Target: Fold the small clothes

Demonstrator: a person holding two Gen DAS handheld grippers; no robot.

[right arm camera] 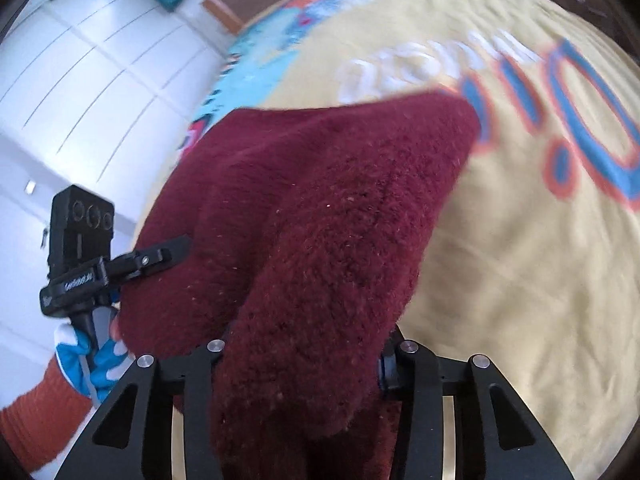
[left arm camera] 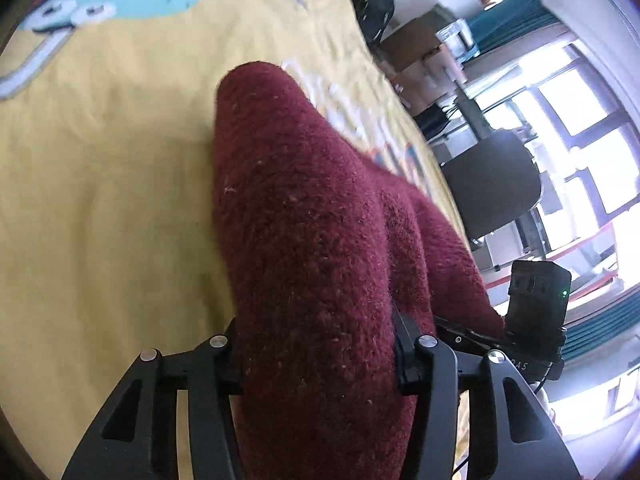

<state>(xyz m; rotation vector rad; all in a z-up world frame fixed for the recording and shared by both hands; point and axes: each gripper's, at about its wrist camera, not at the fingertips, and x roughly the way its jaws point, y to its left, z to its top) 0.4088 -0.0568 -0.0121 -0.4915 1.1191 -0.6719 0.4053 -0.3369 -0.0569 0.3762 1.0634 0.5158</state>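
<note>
both my grippers, left gripper (left arm camera: 320, 352) and right gripper (right arm camera: 308, 356), pinch fuzzy maroon knit garment (left arm camera: 304, 220) over yellow printed sheet (left arm camera: 100, 200); blurred lettering unreadable.

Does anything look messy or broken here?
Nothing broken. The red garment is bunched up and lifted off the yellow sheet, pinched by the left gripper and right gripper. That fits mid-fold.

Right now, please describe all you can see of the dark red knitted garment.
The dark red garment is a fuzzy, woolly knit with pale lint specks. It is bunched into thick folds and held over the yellow printed bedsheet. The left gripper and right gripper each clamp a bunch of it.
</note>
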